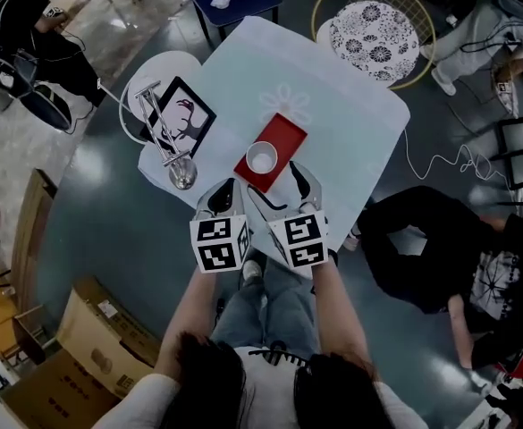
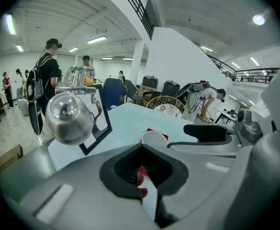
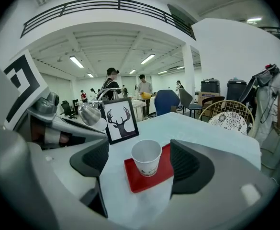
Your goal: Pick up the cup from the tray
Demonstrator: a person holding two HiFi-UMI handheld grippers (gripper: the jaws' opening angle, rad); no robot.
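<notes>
Cup (image 3: 146,158) seemingly just before right tongs (image 3: 140,163)

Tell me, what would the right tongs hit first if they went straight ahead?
Probably the white paper cup on the red tray; it stands centred ahead of the open right tongs, though depth is unclear.

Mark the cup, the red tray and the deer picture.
cup (image 3: 147,163): right gripper view, outer wall.
red tray (image 3: 140,181): right gripper view, bare near corner.
deer picture (image 3: 120,121): right gripper view, the print's middle.
</notes>
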